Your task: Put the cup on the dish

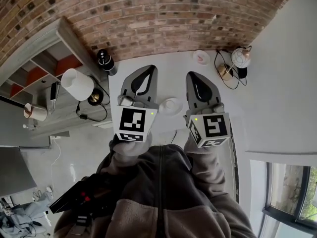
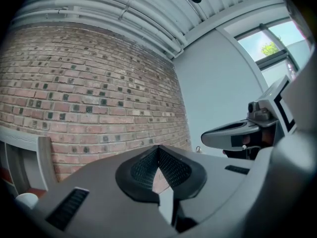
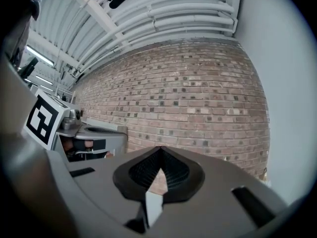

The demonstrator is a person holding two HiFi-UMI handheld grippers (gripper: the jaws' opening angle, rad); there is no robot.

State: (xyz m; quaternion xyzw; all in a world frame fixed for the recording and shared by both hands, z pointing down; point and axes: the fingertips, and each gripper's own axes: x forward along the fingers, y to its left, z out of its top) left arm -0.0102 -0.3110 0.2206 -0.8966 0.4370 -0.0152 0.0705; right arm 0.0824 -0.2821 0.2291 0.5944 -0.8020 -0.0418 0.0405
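A small white round dish lies on the white table between my two grippers. Farther back near the brick wall sits a small white cup with a pinkish inside. My left gripper is held up over the table, shut and holding nothing. The right gripper is beside it, also shut and empty. In the left gripper view the jaws meet at their tips and face the brick wall. The right gripper view shows its jaws closed the same way. Neither gripper touches the cup or the dish.
A globe lamp with a black cord stands at the table's back right. A black speaker stands at the back left. A white lampshade and a wooden shelf are to the left. The brick wall runs behind.
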